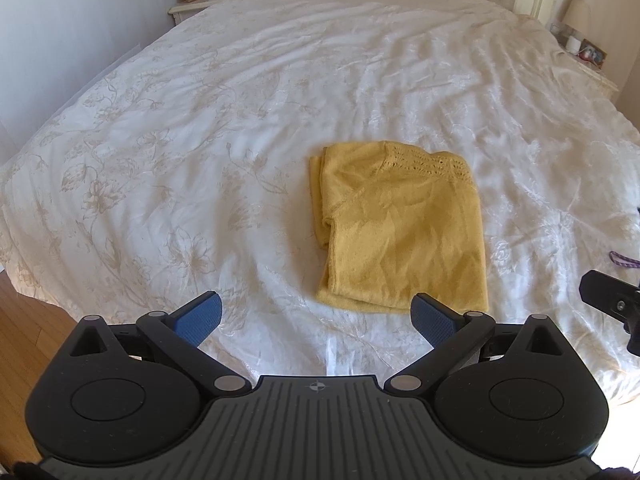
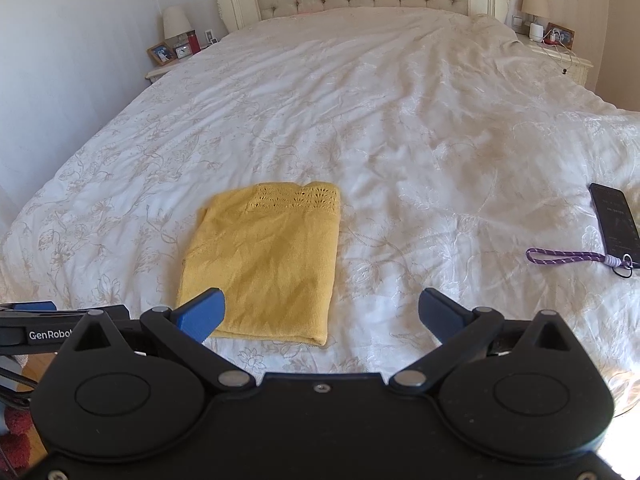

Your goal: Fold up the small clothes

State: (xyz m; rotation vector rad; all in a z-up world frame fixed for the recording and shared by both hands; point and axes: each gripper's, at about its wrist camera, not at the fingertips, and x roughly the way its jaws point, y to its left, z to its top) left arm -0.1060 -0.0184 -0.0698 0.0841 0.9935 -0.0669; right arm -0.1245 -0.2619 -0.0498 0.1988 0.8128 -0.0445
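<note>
Bedspread [image 2: 400, 128] wide around folded yellow garment [image 2: 264, 260]; phone [image 2: 614, 218] near right edge.

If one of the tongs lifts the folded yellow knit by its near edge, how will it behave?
The yellow knit looks soft and layered, so it would likely droop and unfold. Its fuzzy surface suggests a good grip rather than slipping. Pushed, it would probably bunch on the wrinkled bedspread.

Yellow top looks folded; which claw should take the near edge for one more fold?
Probably left: the yellow top lies almost centred ahead of the open left claw; the right claw, also open, sits right of it.
</note>
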